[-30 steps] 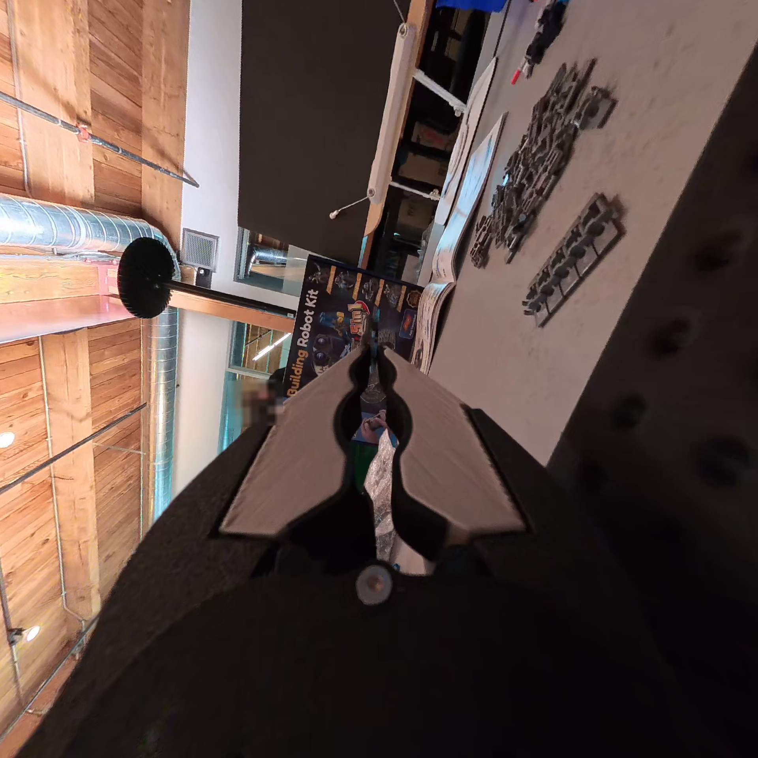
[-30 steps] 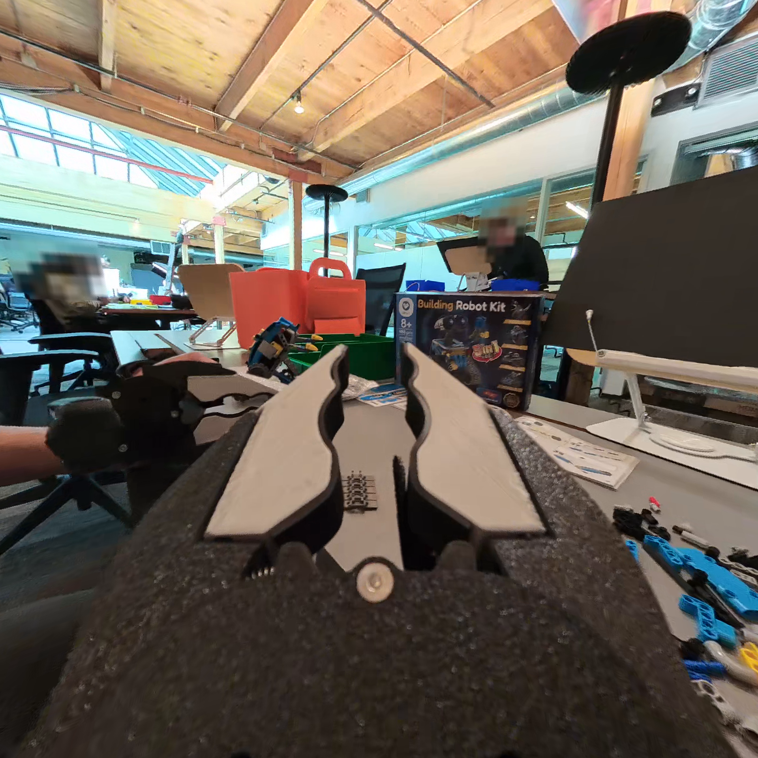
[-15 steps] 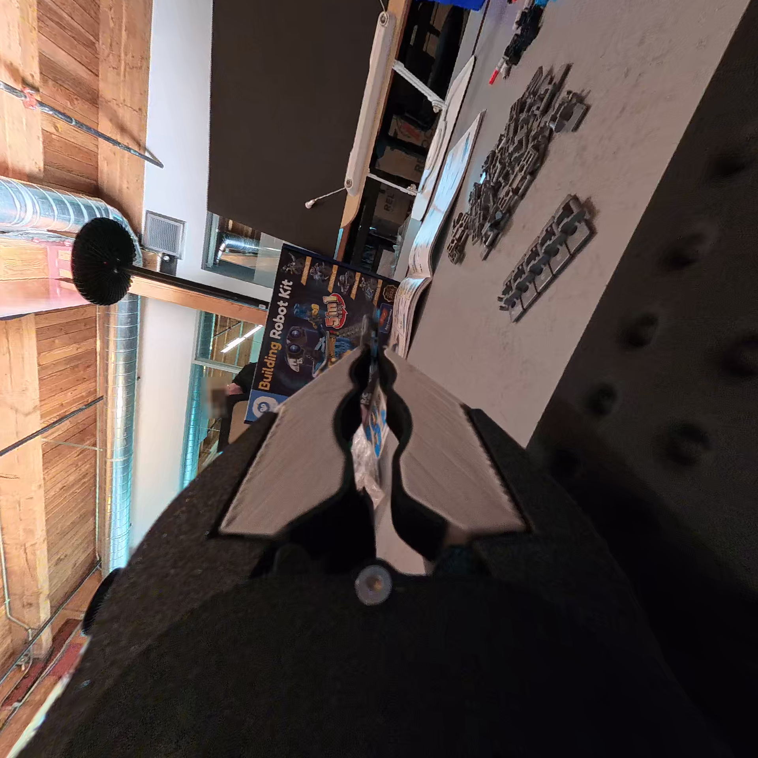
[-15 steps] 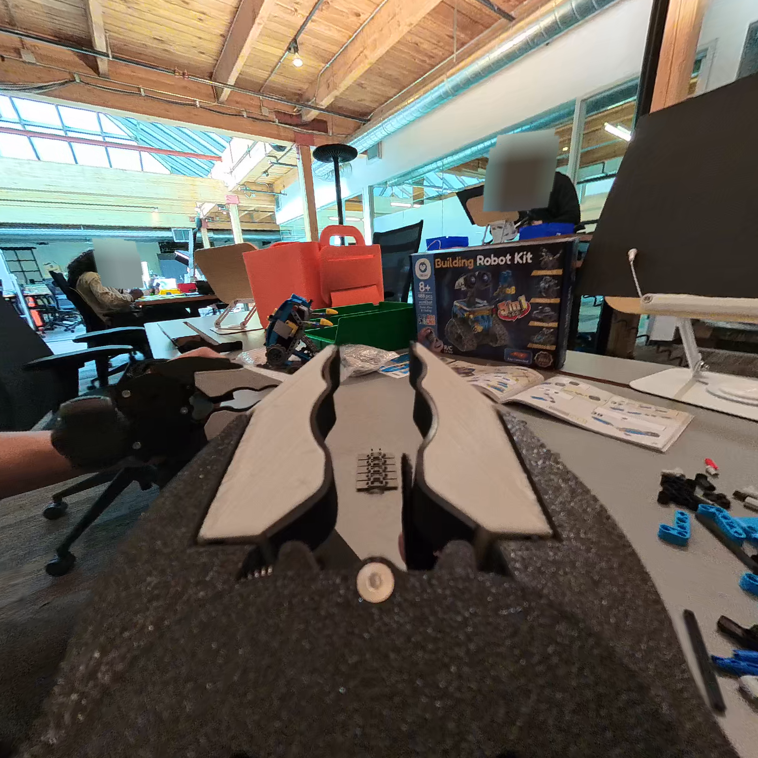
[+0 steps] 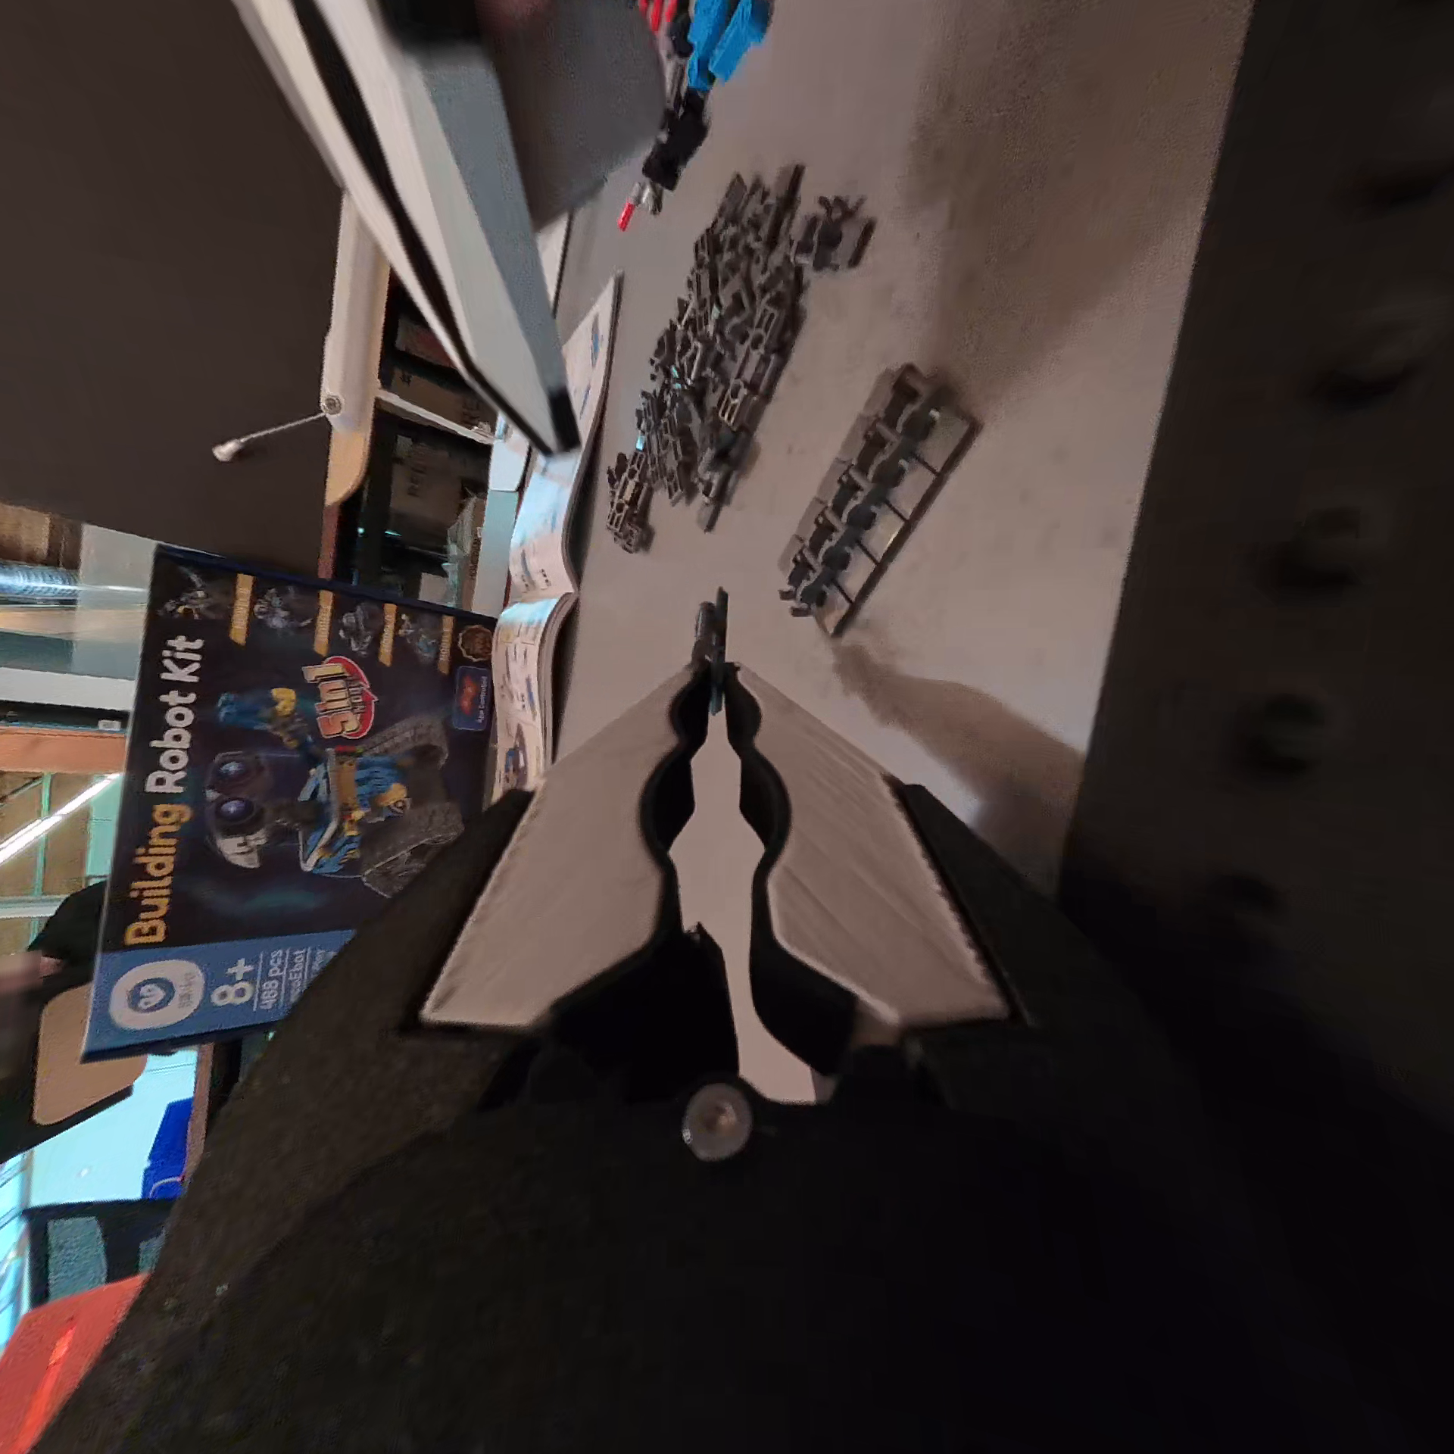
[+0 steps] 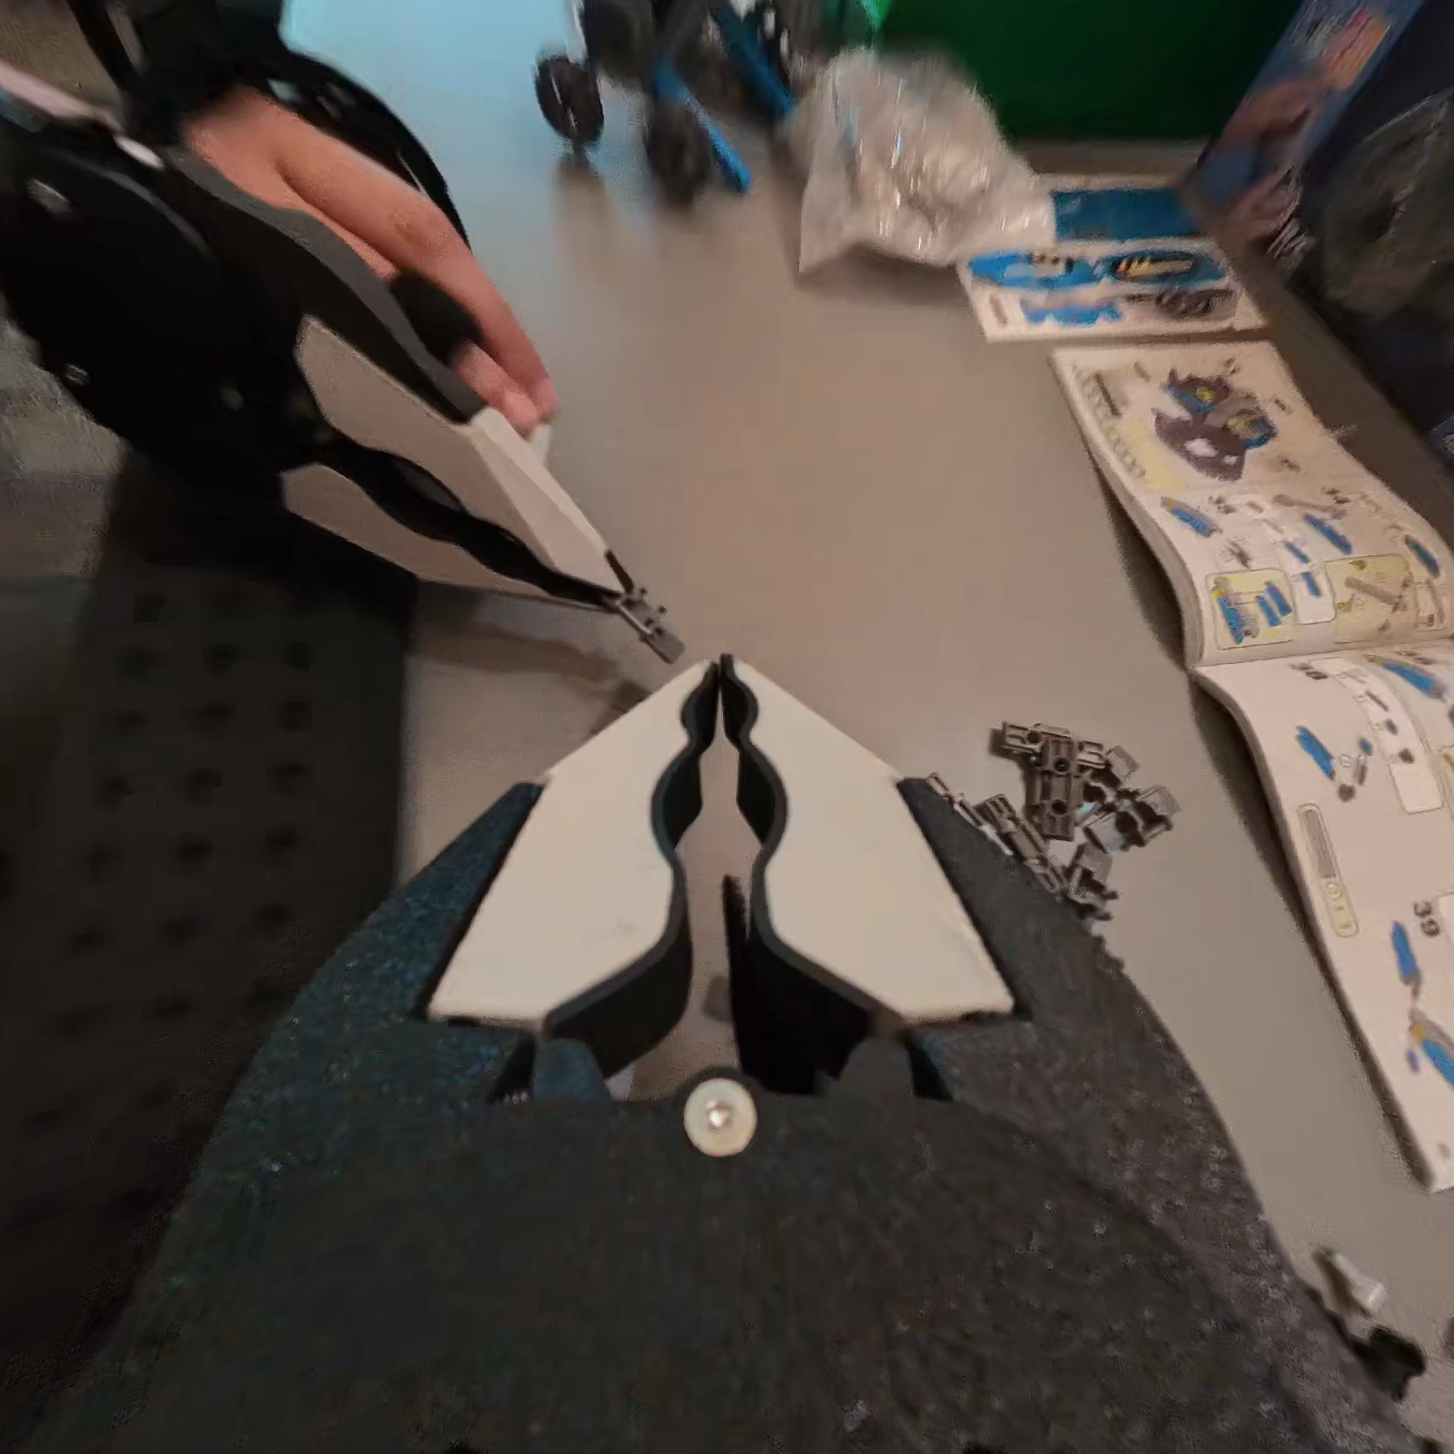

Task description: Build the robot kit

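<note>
My left wrist view is dim and tilted sideways; the foam body at the bottom sinks into near black, and motion blur smears the pale bar (image 5: 440, 236) at the top. The grey table (image 5: 983, 260) carries soft shadows. My right wrist view is brighter but blurred toward the top: the plastic bag (image 6: 905, 165) and hand (image 6: 378, 244) smear. Straight lines bow at both views' edges.
</note>
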A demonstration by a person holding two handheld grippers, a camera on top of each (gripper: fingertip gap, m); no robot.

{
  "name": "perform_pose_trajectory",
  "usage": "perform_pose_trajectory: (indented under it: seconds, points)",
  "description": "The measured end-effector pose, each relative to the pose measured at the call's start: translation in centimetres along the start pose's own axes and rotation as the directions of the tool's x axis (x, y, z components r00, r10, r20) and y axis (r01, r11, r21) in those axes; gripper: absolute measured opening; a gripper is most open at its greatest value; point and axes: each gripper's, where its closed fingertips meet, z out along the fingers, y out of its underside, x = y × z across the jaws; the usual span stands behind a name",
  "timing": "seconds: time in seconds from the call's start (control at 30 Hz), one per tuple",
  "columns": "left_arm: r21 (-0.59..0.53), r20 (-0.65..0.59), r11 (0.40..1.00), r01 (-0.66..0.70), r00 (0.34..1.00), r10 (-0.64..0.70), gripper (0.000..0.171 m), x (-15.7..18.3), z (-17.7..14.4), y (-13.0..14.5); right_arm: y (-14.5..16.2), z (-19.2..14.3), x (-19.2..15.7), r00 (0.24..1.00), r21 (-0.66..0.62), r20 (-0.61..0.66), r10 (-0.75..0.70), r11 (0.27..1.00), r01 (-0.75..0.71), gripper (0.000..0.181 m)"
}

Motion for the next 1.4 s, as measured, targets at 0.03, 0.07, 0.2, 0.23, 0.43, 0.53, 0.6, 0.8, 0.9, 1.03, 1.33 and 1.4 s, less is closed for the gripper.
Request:
perform_pose_trajectory:
  seconds: [0.03, 0.07, 0.2, 0.23, 0.43, 0.53, 0.6, 0.8, 0.9, 1.03, 1.33, 1.4]
  points:
    - [-0.004, -0.011, 1.0, -0.009, 1.0, 0.009, 0.003, 0.3, 0.6, 0.2, 0.5, 1.1, 0.8, 1.0, -0.027, 0.009, -0.008, 1.0, 0.008, 0.0]
    - [-0.023, -0.022, 0.999, -0.03, 0.999, 0.029, 0.003, 0.5, 1.0, 0.6, 0.6, 2.0, 1.3, 1.0, -0.017, 0.024, -0.001, 1.0, 0.001, 0.0]
    - [0.016, -0.019, 0.999, -0.033, 0.999, 0.033, 0.003, 0.3, 1.0, 0.2, 0.6, 3.6, 1.8, 0.996, 0.103, 0.042, 0.079, 0.991, -0.083, 0.0]
    - [0.027, -0.01, 0.999, -0.038, 0.999, 0.038, 0.003, 0.2, 1.0, -0.1, 1.0, 3.6, 1.0, 0.991, 0.072, 0.072, 0.11, 0.991, -0.115, 0.0]
    - [0.019, -0.099, 0.999, -0.041, 0.994, 0.043, 0.003, 1.6, 2.0, 0.1, 4.8, 4.1, 0.8, 0.998, -0.079, -0.007, -0.059, 0.995, 0.058, 0.0]
    - [0.013, -0.069, 0.997, -0.073, 0.995, 0.074, 0.003, 1.4, 1.9, 0.1, 2.9, 4.1, 0.1, 0.998, 0.008, 0.003, -0.065, 0.998, 0.065, 0.0]
    - [0.01, -0.074, 0.998, -0.059, 0.996, 0.06, 0.003, 1.3, 2.0, 0.2, 2.7, 4.3, -0.6, 0.996, 0.012, 0.028, -0.08, 0.997, 0.08, 0.0]
    - [-0.003, -0.056, 0.997, -0.081, 0.995, 0.081, 0.003, 1.2, 2.0, 0.2, 3.4, 4.7, -1.0, 0.987, -0.018, 0.009, -0.162, 0.987, 0.162, 0.0]
    - [-0.015, -0.058, 0.996, -0.092, 0.994, 0.091, 0.003, 1.3, 2.0, 0.3, 3.2, 5.1, -1.2, 0.983, -0.022, -0.002, -0.184, 0.983, 0.184, 0.0]
    - [-0.028, -0.081, 0.998, -0.062, 0.995, 0.06, 0.005, 1.6, 2.1, 0.5, 3.8, 5.5, -1.5, 0.982, -0.048, 0.024, -0.186, 0.981, 0.187, 0.0]
    - [-0.005, -0.135, 1.0, -0.029, 0.991, 0.028, 0.007, 2.2, 1.6, -0.4, 4.0, 5.4, -1.8, 0.989, -0.062, 0.064, -0.13, 0.989, 0.134, 0.0]
    - [-0.03, -0.177, 0.999, -0.042, 0.984, 0.036, 0.007, 2.5, 1.5, -0.5, 4.3, 5.4, -1.9, 0.989, -0.075, 0.065, -0.134, 0.988, 0.138, 0.0]
